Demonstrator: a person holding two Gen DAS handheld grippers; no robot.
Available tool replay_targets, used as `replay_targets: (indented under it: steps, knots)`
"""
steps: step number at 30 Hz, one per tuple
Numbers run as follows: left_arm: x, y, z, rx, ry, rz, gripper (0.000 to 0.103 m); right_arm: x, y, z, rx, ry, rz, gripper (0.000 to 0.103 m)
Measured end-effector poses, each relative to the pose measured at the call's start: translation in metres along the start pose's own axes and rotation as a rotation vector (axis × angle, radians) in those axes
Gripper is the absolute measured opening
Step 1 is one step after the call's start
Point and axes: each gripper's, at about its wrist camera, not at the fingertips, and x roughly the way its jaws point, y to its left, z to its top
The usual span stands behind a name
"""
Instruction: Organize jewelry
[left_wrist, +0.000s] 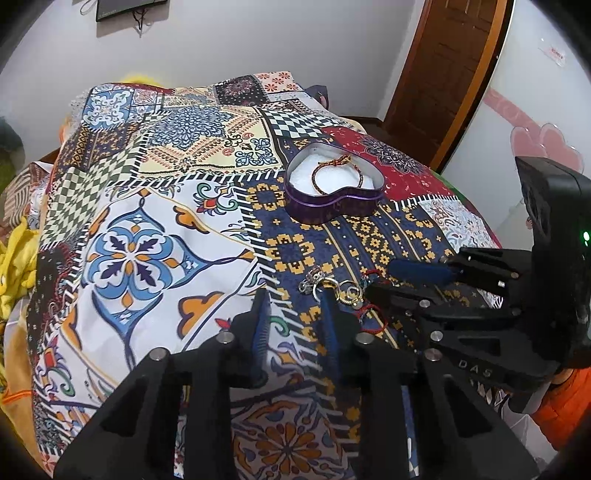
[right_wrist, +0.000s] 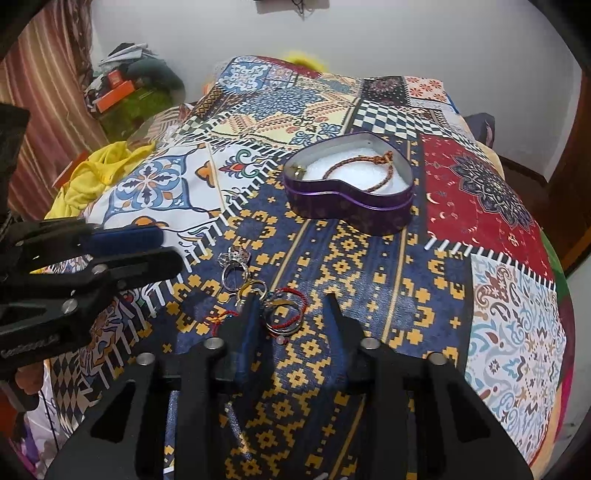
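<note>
A purple heart-shaped tin (left_wrist: 334, 206) (right_wrist: 351, 212) lined with white padding stands open on the patterned cloth, with a braided brown bracelet (left_wrist: 338, 173) (right_wrist: 364, 170) lying inside. A small heap of rings (left_wrist: 332, 290) (right_wrist: 240, 269) and a red cord bracelet (left_wrist: 373, 317) (right_wrist: 291, 314) lies on the cloth nearer to me. My left gripper (left_wrist: 295, 295) is open, its right finger beside the rings. My right gripper (right_wrist: 291, 299) is open, its fingers on either side of the red cord bracelet. Each gripper also shows in the other's view, the right one (left_wrist: 406, 280) and the left one (right_wrist: 155, 247).
The patchwork cloth (left_wrist: 155, 206) (right_wrist: 498, 295) covers a raised surface that drops off at its edges. Yellow fabric (right_wrist: 99, 166) and clutter lie at the left. A wooden door (left_wrist: 443, 74) stands at the back right.
</note>
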Motion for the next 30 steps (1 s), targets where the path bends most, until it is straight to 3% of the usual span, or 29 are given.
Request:
replay_targets:
  steps: [2, 13, 20, 24, 30]
  knots:
    - [0.003, -0.001, 0.002, 0.001, 0.000, -0.002, 0.026, 0.001, 0.002, 0.001, -0.010, 0.000, 0.013, 0.020]
    - [0.027, -0.013, 0.018, 0.036, 0.039, -0.030, 0.026, -0.017, -0.012, -0.002, 0.022, -0.053, 0.001, 0.020]
    - [0.047, -0.016, 0.022, 0.036, 0.069, 0.001, 0.026, -0.025, -0.026, -0.003, 0.058, -0.079, -0.017, 0.020]
    - [0.049, -0.016, 0.021, 0.033, 0.066, 0.002, 0.011, -0.026, -0.029, -0.003, 0.060, -0.083, -0.023, 0.020]
    - [0.035, -0.018, 0.021, 0.041, 0.037, 0.009, 0.011, -0.028, -0.033, -0.003, 0.074, -0.091, -0.023, 0.020]
